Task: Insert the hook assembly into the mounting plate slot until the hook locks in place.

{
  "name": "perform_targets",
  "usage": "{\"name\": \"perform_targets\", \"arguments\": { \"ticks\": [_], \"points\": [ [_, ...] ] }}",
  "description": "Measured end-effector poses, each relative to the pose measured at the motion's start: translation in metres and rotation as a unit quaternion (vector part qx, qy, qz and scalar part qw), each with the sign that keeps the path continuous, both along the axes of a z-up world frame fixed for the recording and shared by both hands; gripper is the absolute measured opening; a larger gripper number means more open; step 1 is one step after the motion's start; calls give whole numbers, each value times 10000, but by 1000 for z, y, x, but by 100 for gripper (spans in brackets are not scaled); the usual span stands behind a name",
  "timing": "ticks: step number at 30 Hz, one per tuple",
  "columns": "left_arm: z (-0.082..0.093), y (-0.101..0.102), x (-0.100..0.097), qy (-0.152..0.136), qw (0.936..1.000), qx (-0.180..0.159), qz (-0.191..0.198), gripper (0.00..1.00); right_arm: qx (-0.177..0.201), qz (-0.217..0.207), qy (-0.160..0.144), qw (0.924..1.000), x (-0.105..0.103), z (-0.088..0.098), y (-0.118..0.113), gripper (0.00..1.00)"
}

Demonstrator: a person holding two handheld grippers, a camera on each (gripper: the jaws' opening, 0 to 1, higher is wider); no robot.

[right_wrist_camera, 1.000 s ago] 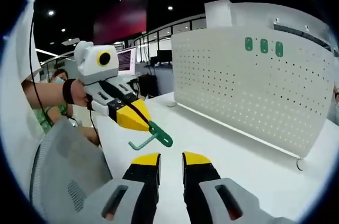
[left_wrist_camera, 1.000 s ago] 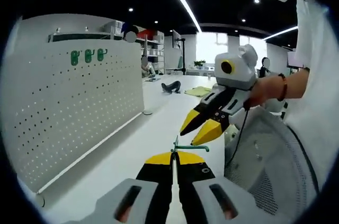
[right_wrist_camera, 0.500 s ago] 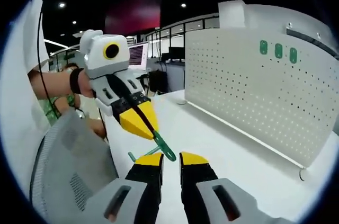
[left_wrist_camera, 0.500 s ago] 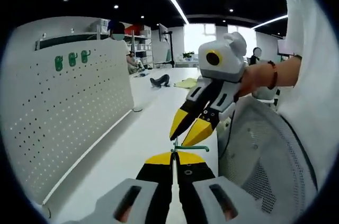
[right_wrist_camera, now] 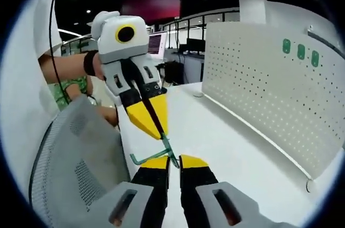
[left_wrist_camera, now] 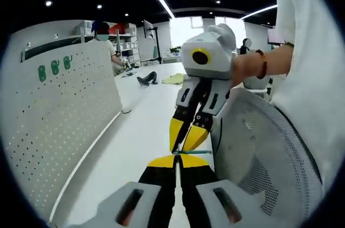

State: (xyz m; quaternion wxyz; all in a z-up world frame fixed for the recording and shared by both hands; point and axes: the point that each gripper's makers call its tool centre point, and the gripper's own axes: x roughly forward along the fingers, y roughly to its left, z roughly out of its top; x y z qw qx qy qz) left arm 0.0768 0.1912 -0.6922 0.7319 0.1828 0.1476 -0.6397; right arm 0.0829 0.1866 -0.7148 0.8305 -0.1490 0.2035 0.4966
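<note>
The white pegboard (right_wrist_camera: 269,93) stands upright along the table's far edge, three green hooks (right_wrist_camera: 300,51) already seated near its top, well apart from both grippers. The left gripper (right_wrist_camera: 153,125) is clamped shut on the green hook (right_wrist_camera: 161,150), its rod lying crosswise. The right gripper (right_wrist_camera: 173,159) sits right at the hook, jaws narrowly parted, so a handover is judged nearest. The pegboard lies forward and to the right gripper's side.
</note>
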Motion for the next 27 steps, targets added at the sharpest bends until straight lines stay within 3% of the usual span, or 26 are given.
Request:
{"name": "perform_targets", "arguments": {
  "ticks": [6,16,21,27],
  "points": [
    [0,0,4,-18,10000,-2,93,4,-160,56,-112,9998,-2,0,-1,3],
    [6,0,10,-9,9997,-133,226,5,12,-115,-133,9998,1,4,-2,2],
    [6,3,13,-3,9992,-168,365,4,129,-281,-134,9994,4,7,-5,2],
    [15,6,20,91,9971,-450,604,7,353,-669,-182,9970,14,13,-13,2]
  ]
}}
